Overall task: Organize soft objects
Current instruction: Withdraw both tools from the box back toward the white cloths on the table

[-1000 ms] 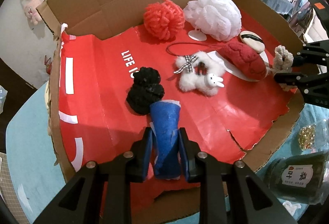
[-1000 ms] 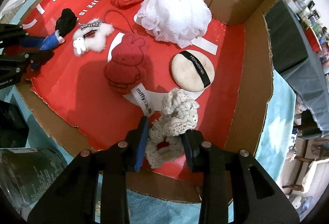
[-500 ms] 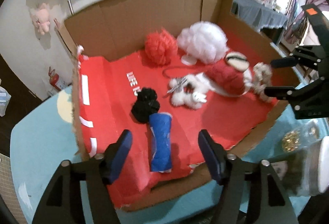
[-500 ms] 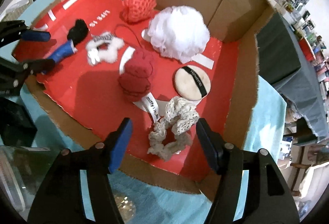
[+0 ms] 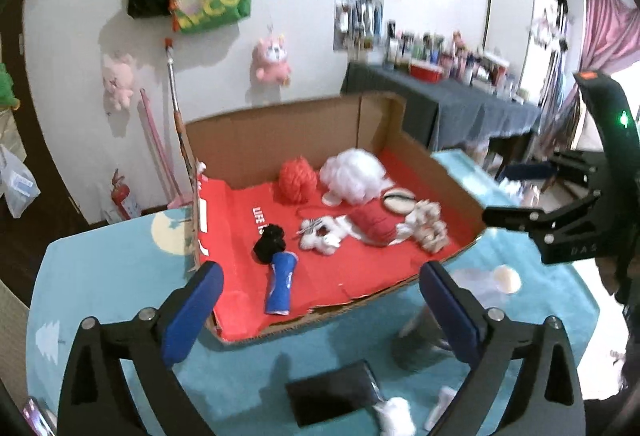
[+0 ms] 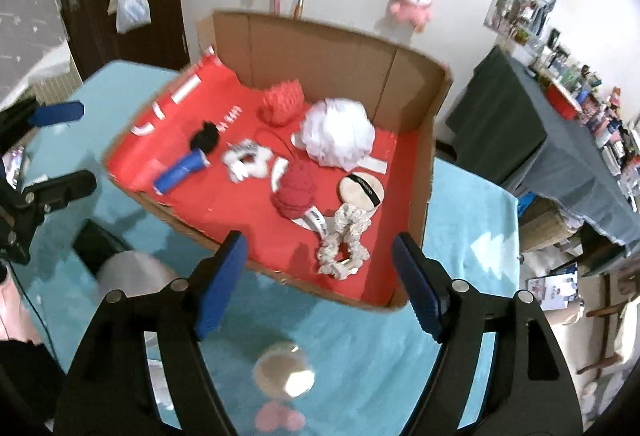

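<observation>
A cardboard box [image 5: 280,131] [image 6: 332,51] with a red liner holds the soft things. A blue roll [image 5: 280,288] [image 6: 180,171] lies at its front, next to a black scrunchie [image 5: 270,244] [image 6: 205,139]. A cream lace scrunchie [image 5: 424,226] [image 6: 346,236] lies at the right front. A red knit piece [image 5: 372,224] [image 6: 296,189], a white fluffy scrunchie [image 5: 320,236] [image 6: 248,161], a white mesh pouf [image 5: 354,175] [image 6: 338,133], a red pouf [image 5: 296,177] [image 6: 282,101] and a round powder puff [image 5: 398,197] [image 6: 362,189] lie behind. My left gripper [image 5: 318,310] [image 6: 60,151] is open and empty, in front of the box. My right gripper [image 6: 320,282] [image 5: 508,191] is open and empty too.
The box stands on a teal table cover [image 5: 100,288] [image 6: 468,220]. A black flat object [image 5: 332,398] [image 6: 96,240] and a round-lidded jar [image 6: 286,376] sit on the table in front of the box. A dark-clothed side table [image 5: 460,103] [image 6: 532,123] with bottles stands at the back.
Both grippers let go, the left of the blue roll and the right of the cream scrunchie, opened wide and drew back and up out of the box.
</observation>
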`<control>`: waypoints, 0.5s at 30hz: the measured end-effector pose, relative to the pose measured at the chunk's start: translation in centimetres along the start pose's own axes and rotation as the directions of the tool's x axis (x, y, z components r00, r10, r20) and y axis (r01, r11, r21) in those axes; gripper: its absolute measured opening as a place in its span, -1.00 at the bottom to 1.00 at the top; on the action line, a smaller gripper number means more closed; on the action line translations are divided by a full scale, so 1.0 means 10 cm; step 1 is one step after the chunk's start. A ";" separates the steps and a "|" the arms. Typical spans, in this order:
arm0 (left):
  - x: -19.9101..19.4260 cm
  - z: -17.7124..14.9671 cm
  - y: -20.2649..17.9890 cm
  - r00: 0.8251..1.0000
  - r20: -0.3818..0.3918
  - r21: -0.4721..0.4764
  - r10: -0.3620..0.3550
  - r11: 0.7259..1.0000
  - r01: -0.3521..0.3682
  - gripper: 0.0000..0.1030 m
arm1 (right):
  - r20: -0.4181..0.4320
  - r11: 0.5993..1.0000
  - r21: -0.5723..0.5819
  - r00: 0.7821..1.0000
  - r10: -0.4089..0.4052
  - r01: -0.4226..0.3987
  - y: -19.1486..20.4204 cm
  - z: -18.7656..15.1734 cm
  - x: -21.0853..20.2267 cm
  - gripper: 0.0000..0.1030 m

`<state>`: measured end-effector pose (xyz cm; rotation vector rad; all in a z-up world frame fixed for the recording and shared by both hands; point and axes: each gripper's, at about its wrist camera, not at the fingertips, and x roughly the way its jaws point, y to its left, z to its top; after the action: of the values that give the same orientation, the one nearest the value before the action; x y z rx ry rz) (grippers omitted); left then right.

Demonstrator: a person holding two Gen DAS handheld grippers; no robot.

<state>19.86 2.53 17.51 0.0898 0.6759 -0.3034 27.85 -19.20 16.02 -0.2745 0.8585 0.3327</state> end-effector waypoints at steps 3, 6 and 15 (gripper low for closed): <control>-0.30 -0.08 -0.10 0.997 0.076 -0.013 0.003 1.000 -0.002 0.99 | 0.074 1.000 0.011 0.997 -0.002 0.001 0.10 -0.13 -0.30 0.50; -0.56 -0.20 -0.18 0.990 0.139 -0.030 0.006 1.000 -0.002 0.99 | 0.143 1.000 0.021 0.990 -0.006 0.003 0.19 -0.29 -0.59 0.54; -0.96 -0.63 -0.51 0.971 0.237 -0.054 0.009 0.999 0.004 0.99 | 0.313 0.996 0.085 0.948 -0.061 0.036 0.47 -0.90 -1.21 0.77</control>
<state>7.50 1.19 18.72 0.0022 0.4457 -0.2878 12.46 -20.35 19.31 -0.1635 0.5461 0.2865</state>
